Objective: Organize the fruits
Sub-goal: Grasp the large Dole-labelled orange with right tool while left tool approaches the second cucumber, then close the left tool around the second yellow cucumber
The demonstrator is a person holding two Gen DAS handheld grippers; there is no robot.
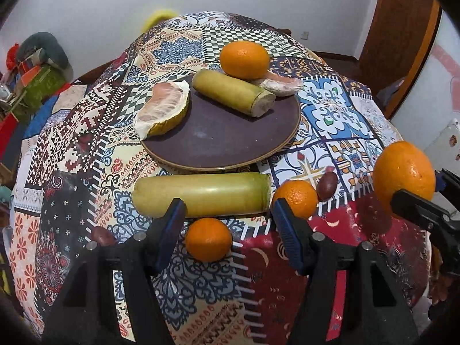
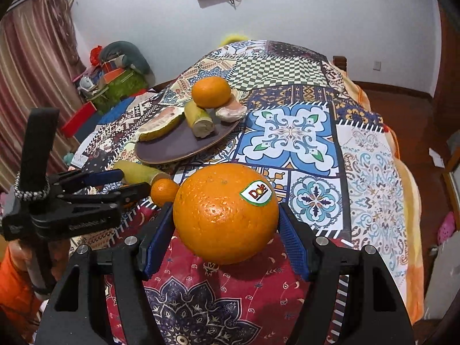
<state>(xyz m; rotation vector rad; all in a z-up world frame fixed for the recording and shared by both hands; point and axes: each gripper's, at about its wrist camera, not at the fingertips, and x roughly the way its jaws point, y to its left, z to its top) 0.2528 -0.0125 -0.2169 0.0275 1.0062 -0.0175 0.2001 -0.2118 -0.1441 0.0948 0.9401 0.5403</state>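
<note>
One gripper [image 2: 225, 241] around orange [image 2: 225, 215].

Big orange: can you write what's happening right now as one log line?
right gripper: shut on big orange, lifted | left gripper: open, above small orange | plate: partly filled

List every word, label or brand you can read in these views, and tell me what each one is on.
"Dole": on the oval sticker of the large orange held between the pads of the right hand-held gripper.
Raised lettering on the side of the left hand-held gripper, seen from the right wrist: too blurred to read.
Nothing else readable; the patchwork tablecloth carries only patterns.
</note>
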